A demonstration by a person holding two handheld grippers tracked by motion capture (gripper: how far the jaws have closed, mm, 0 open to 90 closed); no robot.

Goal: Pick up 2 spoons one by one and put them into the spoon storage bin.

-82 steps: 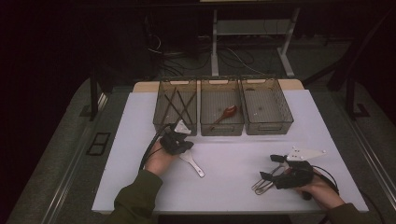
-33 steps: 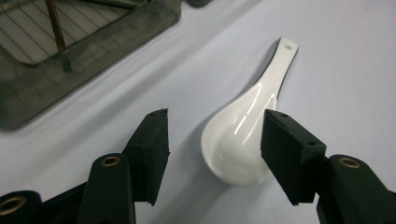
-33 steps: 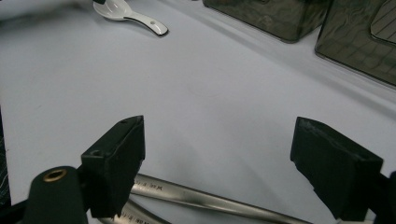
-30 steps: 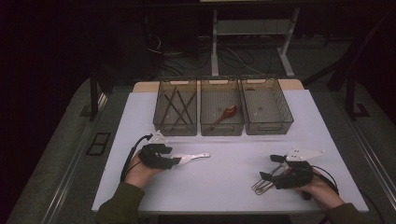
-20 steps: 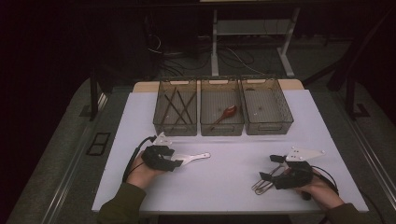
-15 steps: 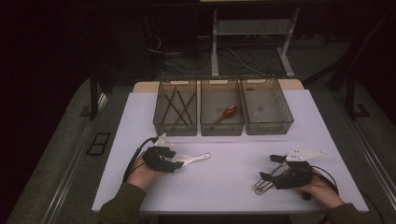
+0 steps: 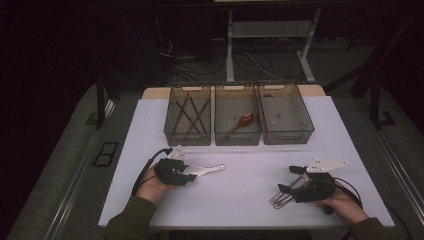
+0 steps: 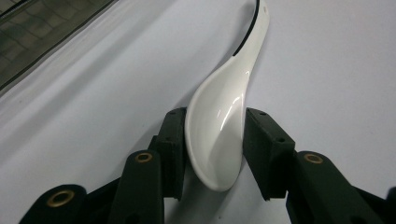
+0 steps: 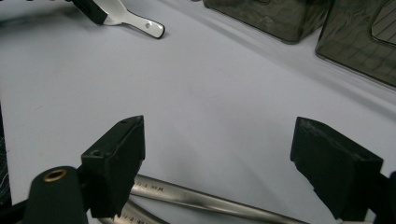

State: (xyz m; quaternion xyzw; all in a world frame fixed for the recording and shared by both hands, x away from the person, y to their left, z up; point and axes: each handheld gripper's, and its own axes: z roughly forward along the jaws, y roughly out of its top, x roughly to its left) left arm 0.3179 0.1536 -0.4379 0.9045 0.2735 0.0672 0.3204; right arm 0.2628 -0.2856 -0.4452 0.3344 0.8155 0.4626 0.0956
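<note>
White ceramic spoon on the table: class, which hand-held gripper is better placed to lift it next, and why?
Left. The left hand-held gripper already has its jaws closed on the white ceramic spoon's bowl, while the right hand-held gripper sits open over metal utensils, far from the spoon.

Three bins (image 7: 237,115), two spoons (image 7: 205,171)

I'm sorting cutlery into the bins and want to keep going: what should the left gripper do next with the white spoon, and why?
Probably lift and carry it toward the middle bin. The left gripper has its jaws closed against the white spoon's bowl, the spoon lying on the table, and that bin already holds a red spoon.
</note>
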